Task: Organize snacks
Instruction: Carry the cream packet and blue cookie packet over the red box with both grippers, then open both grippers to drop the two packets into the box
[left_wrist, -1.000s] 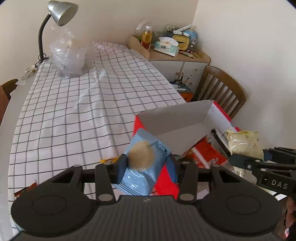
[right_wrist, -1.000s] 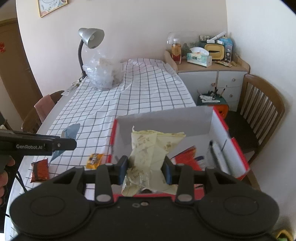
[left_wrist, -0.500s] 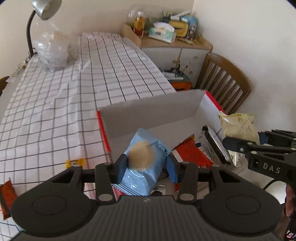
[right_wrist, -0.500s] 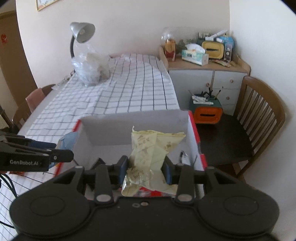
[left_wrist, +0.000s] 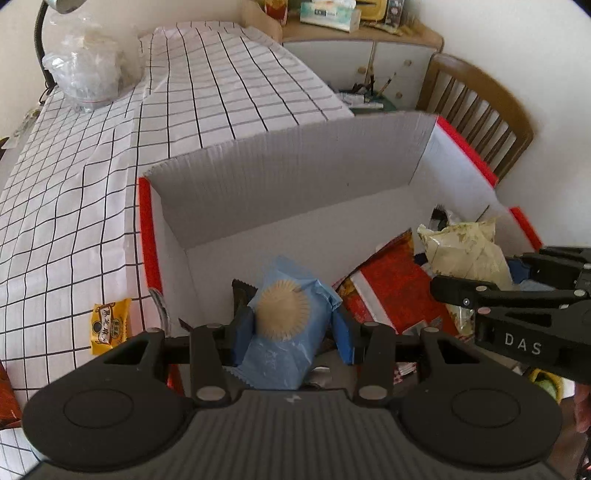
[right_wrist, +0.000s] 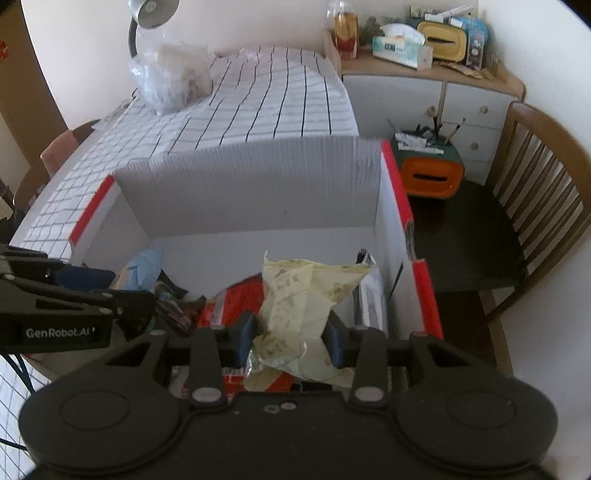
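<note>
- Your left gripper (left_wrist: 291, 325) was clamped on the blue pack (left_wrist: 286, 332), its pads pressing both sides; the pack hung over the near left part of the box (left_wrist: 295, 155), not yet let go.
- Your right gripper (right_wrist: 290, 339) was clamped on the yellow pack (right_wrist: 299, 314), crumpled between the pads, held over the box's right side and likewise not released.
- Under and beyond both packs, the box already held snacks: a red bag (left_wrist: 391, 288), a dark wrapper (left_wrist: 242, 291) by the blue pack, and a silvery pack (right_wrist: 371, 295) against the right wall. So I judged part of the sorting done.
- The far half of the box floor showed bare, so there was room for both packs.
- Left on the tablecloth (left_wrist: 110, 177), just beside the box's left wall, lay 1 orange sachet (left_wrist: 109, 325), and a reddish pack (left_wrist: 7, 398) sat at the frame's left edge. Those 2 at least looked to be waiting for you.
- Farther off, a clear bag (left_wrist: 88, 74) stood by the lamp (right_wrist: 149, 14); I could not tell whether it held snacks.
</note>
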